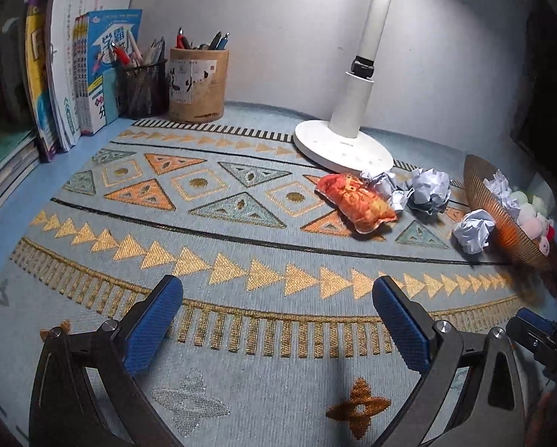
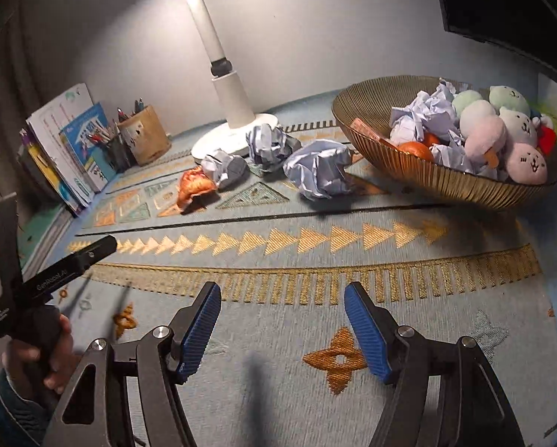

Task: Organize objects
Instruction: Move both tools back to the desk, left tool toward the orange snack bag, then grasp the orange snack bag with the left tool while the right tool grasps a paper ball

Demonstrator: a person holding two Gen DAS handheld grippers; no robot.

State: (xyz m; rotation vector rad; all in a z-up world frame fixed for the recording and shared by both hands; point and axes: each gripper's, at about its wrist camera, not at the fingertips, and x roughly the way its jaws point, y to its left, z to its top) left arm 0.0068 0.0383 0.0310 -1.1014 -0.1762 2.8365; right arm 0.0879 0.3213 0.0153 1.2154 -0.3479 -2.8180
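We held both the left gripper (image 1: 276,298) and right gripper (image 2: 282,309) open and empty; next we judged to grasp a paper ball (image 2: 319,173) beside the bowl (image 2: 446,182).

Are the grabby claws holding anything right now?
No. The left gripper and the right gripper are both open, with only the patterned mat showing between their blue pads.

Three crumpled white paper balls (image 2: 317,173) are lying loose on the patterned mat. One orange plush toy (image 2: 194,186) is lying beside them. One ribbed amber glass bowl (image 2: 446,182) is sitting there, with more crumpled paper and several pastel plush toys inside, too piled to count. Two pen holders are standing: one black mesh cup (image 1: 142,87) and one tan cylindrical pot (image 1: 198,83). One white desk lamp (image 1: 343,141) is standing.
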